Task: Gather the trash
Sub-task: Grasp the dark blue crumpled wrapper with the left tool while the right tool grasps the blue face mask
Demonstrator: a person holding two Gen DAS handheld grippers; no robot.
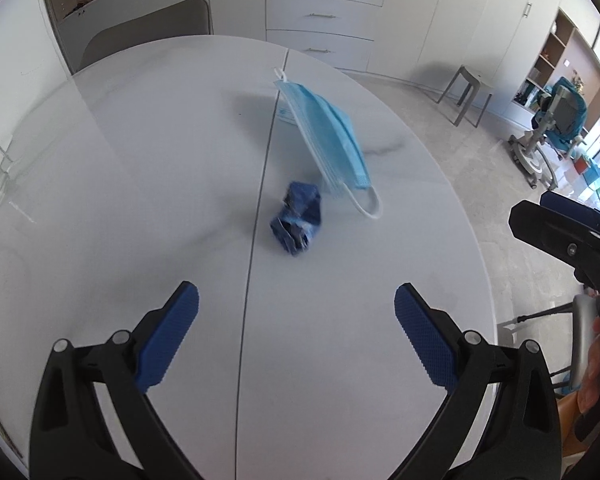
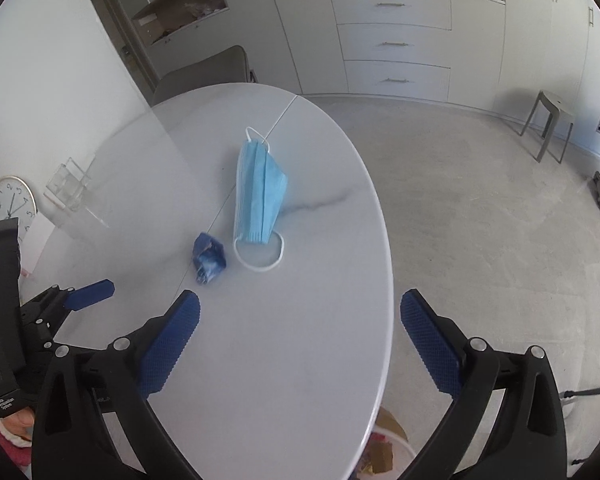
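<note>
A crumpled dark blue wrapper [image 1: 296, 220] [image 2: 209, 258] lies on the white oval table [image 1: 140, 160] [image 2: 300, 360], near its centre seam. Just beyond it rests a light blue face mask [image 1: 328, 136] [image 2: 262, 192] with white ear loops, partly propped up. My left gripper [image 1: 296, 296] hovers over the table short of the wrapper, open and holding nothing. My right gripper [image 2: 300, 304] is open and empty too, above the table's near right part. In the right wrist view, one blue finger [image 2: 90, 294] of the left gripper shows at the left.
A bin [image 2: 384, 448] with scraps stands on the floor below the table's near edge. A clear holder [image 2: 66, 188] and a clock [image 2: 8, 204] stand at the table's left. A chair [image 2: 204, 72] sits at the far end, a stool [image 2: 548, 124] on the floor.
</note>
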